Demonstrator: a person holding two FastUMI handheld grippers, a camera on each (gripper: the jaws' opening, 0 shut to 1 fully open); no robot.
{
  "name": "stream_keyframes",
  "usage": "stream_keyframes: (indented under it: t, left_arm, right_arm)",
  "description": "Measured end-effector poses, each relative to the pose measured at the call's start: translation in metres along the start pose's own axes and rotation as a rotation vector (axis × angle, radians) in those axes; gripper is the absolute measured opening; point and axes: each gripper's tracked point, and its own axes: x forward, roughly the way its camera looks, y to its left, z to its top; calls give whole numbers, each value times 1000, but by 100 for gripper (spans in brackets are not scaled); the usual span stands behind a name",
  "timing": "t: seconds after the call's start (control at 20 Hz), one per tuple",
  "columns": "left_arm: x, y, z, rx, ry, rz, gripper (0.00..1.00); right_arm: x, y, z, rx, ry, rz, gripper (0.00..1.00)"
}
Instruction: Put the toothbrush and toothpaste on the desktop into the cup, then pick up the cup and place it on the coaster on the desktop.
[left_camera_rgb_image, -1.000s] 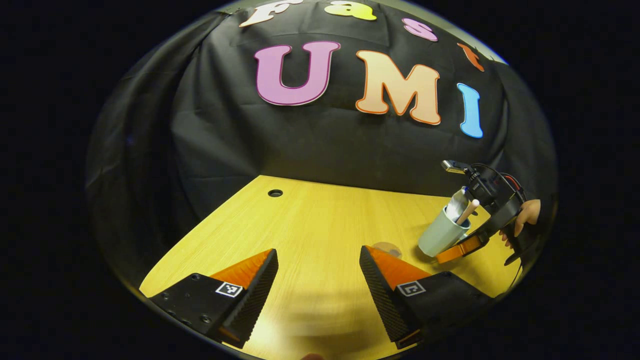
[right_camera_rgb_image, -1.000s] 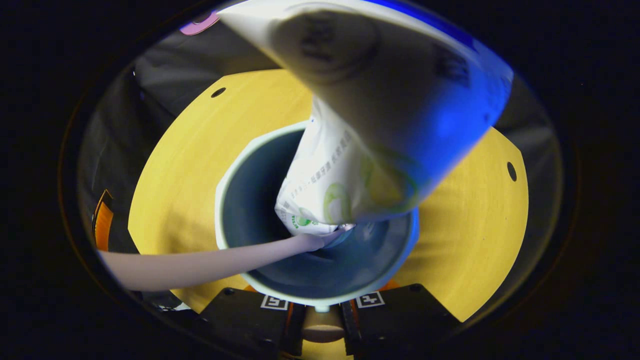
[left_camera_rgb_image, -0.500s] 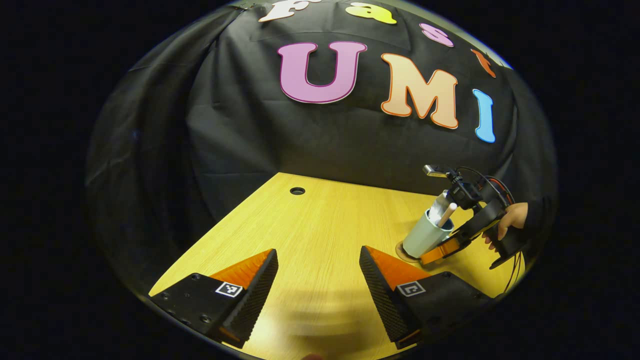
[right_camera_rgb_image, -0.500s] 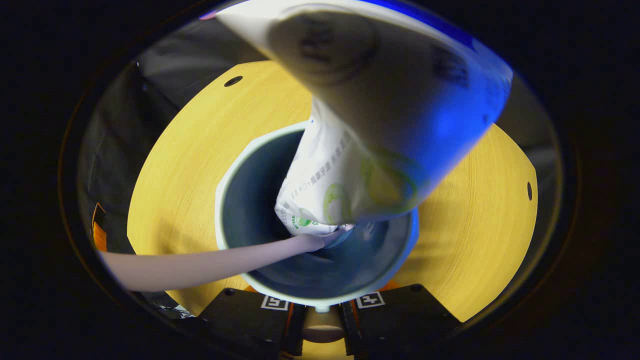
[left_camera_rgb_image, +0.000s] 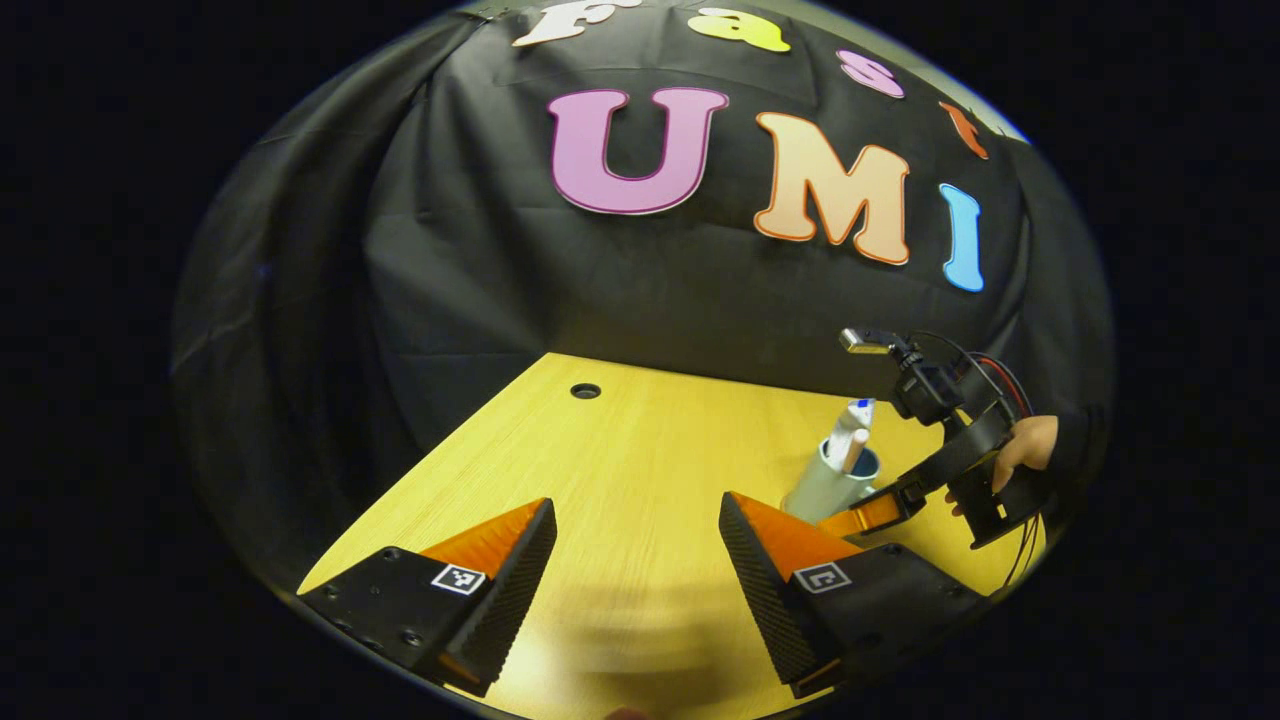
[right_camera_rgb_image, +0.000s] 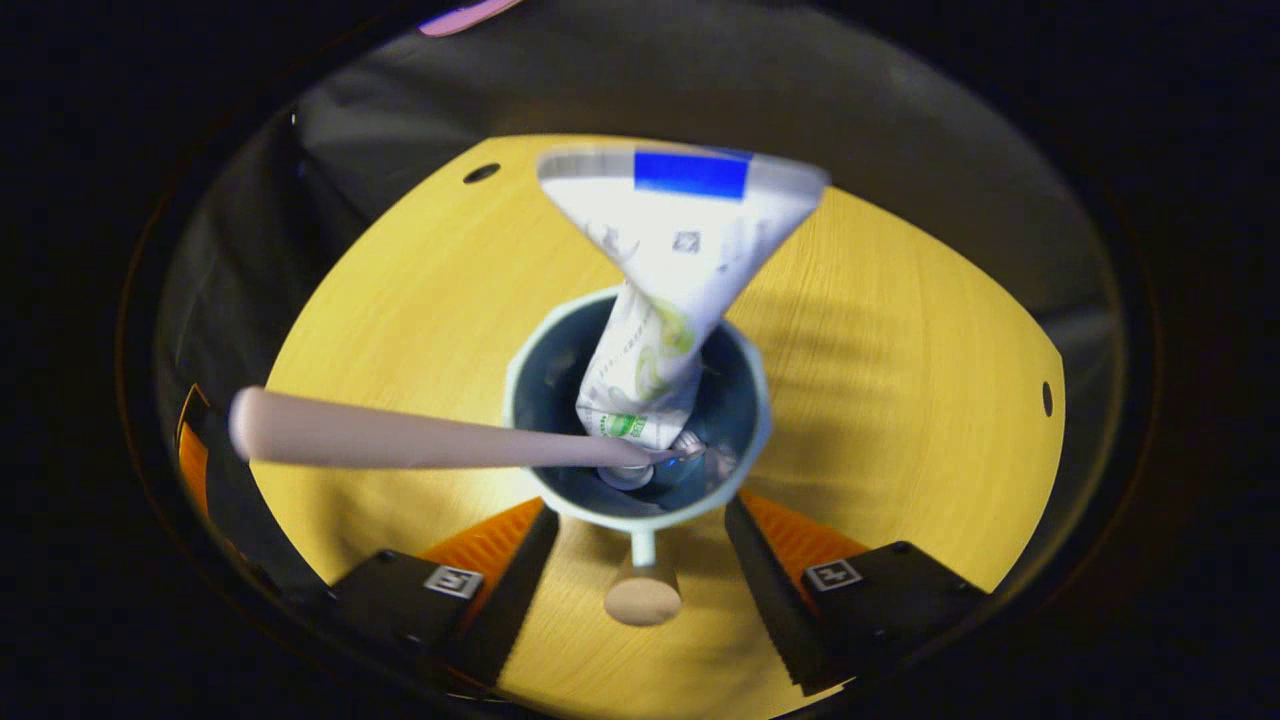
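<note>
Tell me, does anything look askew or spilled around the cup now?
Nothing stands out. The cup stands upright on the desk, holding the toothpaste and toothbrush, which lean out over its rim.

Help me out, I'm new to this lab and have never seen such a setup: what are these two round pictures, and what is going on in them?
No robot arm here: a person holds a two-finger gripper in each hand, and a fisheye camera rides on each one.

The left gripper view looks along the left gripper, open above the wooden desk. Farther off it shows the hand holding the right gripper by the cup.

The right gripper view looks down over the right gripper into that cup. In it stand the toothpaste and the toothbrush. The fingers stand apart on either side of the cup's handle, holding nothing.
</note>
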Motion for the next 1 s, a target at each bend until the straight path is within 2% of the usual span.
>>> stream_keyframes:
  t: [0.05, 0.35, 0.5, 0.7, 0.8, 0.9, 1.0]
  left_arm:
    - [1, -9, 4, 7, -5, -15, 95]
    - [0, -80, 34, 11, -52, -119, 95]
    - [-4, -113, 45, 25, -78, -162, 95]
    - [-15, -152, 57, 24, -106, -206, 95]
    - [-23, -165, 64, 28, -127, -215, 95]
    - [-32, -174, 74, 30, -161, -213, 95]
    - [-38, -182, 87, 32, -201, -217, 95]
  right_arm:
    - [-14, -8, 2, 4, -41, -10, 99]
    - [-127, -48, 11, 59, -438, -38, 100]
    - [-185, -62, 1, 66, -619, -67, 100]
    - [-260, -87, -5, 89, -849, -172, 100]
    - [-293, -87, -9, 110, -946, -175, 100]
    - [-321, -86, -7, 136, -1043, -147, 99]
    - [-333, -90, -8, 152, -1082, -135, 100]
